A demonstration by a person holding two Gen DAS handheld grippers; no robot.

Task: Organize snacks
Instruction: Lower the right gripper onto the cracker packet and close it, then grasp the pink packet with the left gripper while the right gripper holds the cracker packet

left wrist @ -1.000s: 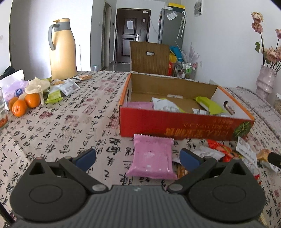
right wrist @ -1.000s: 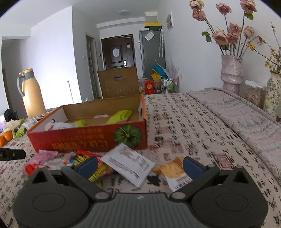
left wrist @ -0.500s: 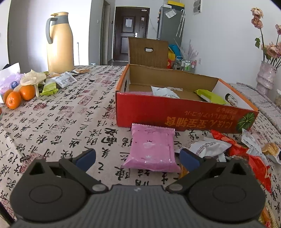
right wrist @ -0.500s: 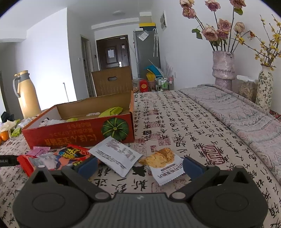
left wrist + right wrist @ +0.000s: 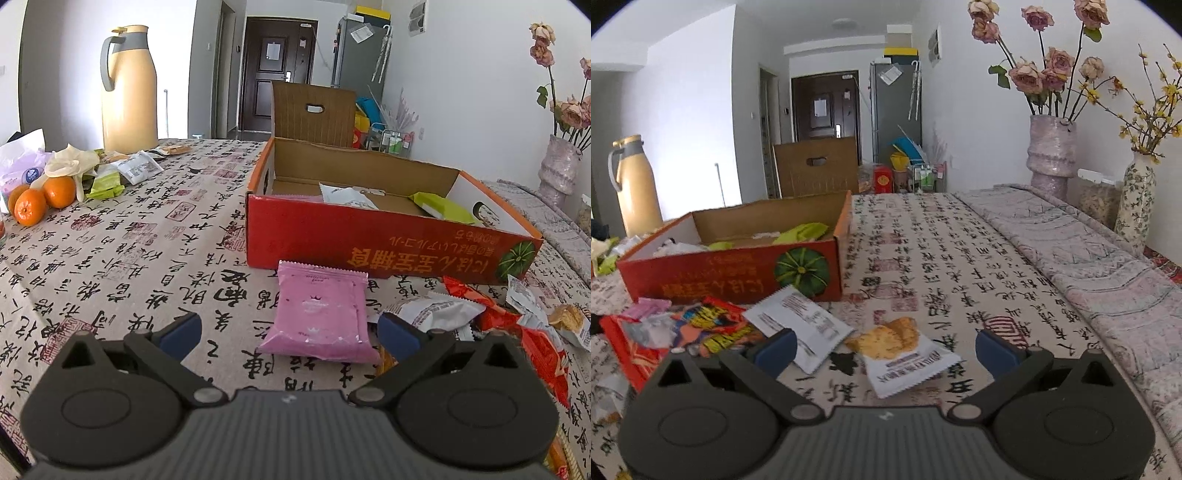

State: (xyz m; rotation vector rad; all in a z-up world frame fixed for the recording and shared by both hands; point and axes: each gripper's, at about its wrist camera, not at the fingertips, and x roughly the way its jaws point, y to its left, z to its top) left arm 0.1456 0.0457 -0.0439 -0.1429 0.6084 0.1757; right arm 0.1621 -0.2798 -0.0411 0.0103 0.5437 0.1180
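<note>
A pink snack packet [image 5: 320, 314] lies flat on the patterned tablecloth in front of a red cardboard box [image 5: 369, 245]. My left gripper [image 5: 289, 331] stands open, its blue fingertips either side of the packet's near end. The box holds white and green packets [image 5: 441, 208]. In the right wrist view, a white packet with a biscuit picture [image 5: 905, 350] lies between the fingers of my open right gripper [image 5: 886, 349]. A white flat packet [image 5: 798, 319] and red packets [image 5: 709, 326] lie left of it, by the box [image 5: 738, 275].
A yellow thermos [image 5: 129, 92], oranges [image 5: 44, 197] and more packets [image 5: 138, 168] sit at the far left of the table. Flower vases [image 5: 1052, 155] stand along the right wall. A folded grey cloth [image 5: 1089, 251] covers the table's right side. A cardboard flap [image 5: 314, 114] rises behind the box.
Both grippers have dropped lower and drawn back slightly toward the table. The pink packet and the biscuit packet now lie closer between the open fingers. Nothing has been taken hold of.
</note>
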